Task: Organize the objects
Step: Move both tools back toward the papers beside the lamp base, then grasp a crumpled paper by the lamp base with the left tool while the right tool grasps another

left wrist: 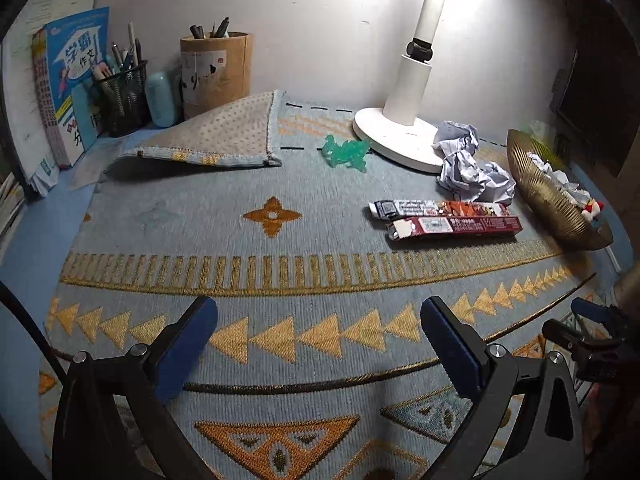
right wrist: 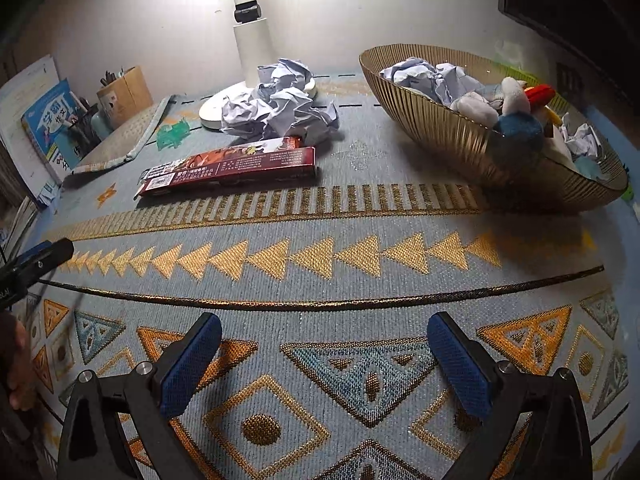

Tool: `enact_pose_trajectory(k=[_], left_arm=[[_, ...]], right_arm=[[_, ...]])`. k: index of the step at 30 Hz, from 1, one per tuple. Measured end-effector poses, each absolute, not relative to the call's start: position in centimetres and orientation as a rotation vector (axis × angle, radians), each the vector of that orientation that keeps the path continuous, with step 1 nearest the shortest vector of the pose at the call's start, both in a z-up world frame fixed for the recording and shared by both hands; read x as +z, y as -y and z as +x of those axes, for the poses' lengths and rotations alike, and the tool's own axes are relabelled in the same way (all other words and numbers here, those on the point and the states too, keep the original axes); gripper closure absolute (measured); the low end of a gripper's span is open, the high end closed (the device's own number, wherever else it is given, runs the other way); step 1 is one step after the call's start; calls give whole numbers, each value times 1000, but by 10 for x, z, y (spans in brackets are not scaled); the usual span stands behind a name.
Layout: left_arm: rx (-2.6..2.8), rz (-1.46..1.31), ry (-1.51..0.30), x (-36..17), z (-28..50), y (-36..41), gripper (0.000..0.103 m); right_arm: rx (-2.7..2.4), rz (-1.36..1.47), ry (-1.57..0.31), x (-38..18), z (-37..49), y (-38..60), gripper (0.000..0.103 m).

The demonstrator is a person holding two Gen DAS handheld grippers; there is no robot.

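Two long dark-red boxes [left wrist: 448, 218] [right wrist: 228, 168] lie side by side on the blue-and-gold mat [left wrist: 280, 248] [right wrist: 360, 240]. Crumpled white paper [left wrist: 472, 164] [right wrist: 280, 100] sits by the lamp base, and a small green plastic toy [left wrist: 346, 152] [right wrist: 172, 132] lies behind it. A gold ribbed bowl [left wrist: 548, 196] [right wrist: 452, 132] holds crumpled paper and plush toys [right wrist: 516, 112]. My left gripper [left wrist: 320, 332] is open over the near mat, empty. My right gripper [right wrist: 324, 352] is open too, empty, with the bowl ahead to its right.
The mat's far-left corner [left wrist: 224, 132] is folded over. A white lamp [left wrist: 408, 92] [right wrist: 248, 40] stands at the back. A mesh pen cup [left wrist: 124, 96], a cardboard pen holder [left wrist: 218, 72] and books [left wrist: 68, 88] line the back-left wall. A dark screen [right wrist: 568, 0] is at right.
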State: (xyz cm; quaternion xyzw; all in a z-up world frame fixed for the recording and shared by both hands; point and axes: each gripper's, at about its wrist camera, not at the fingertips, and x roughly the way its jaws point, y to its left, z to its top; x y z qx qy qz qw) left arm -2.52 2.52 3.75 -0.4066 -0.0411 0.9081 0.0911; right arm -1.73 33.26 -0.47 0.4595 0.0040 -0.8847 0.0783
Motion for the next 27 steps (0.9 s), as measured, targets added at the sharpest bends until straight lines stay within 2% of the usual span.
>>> enact_pose_trajectory(k=[4,7,11,13,14,16,20,23,27], left_arm=[[2651,-1124,178,62,-57,-48,2],[2606,-1053,143,70,-83,-84,1],[2489,-1118,227,57,-130,-126,2],[2446,-1180,237,49,-149,-142,2],[2430,-1187,226,45,-155,-149,4],[2420,-1190,224,40,-163,-155,12],[2358,-1216,327,28,-174,-150,24],[2298,-1206,349,26,-175,-147,30],[2240,-1213,410,22,-179,-142,30]], right_arm=[[-2648,1390,-60,-6,-18,-327,0],[-2666,1408,-10,-2,-23,-331,0],[-2514,1366,437,12,-49,-348,0],[-2545,1366,410,17,-62,-346,1],[-2587,1354,352,20,-68,-344,3],[-2634,1327,269,23,-78,-340,12],[-2615,1320,280,20,-100,-337,19],[-2630,1314,381,17,-119,-340,23],[-2600,1313,574,8,-141,-341,30]])
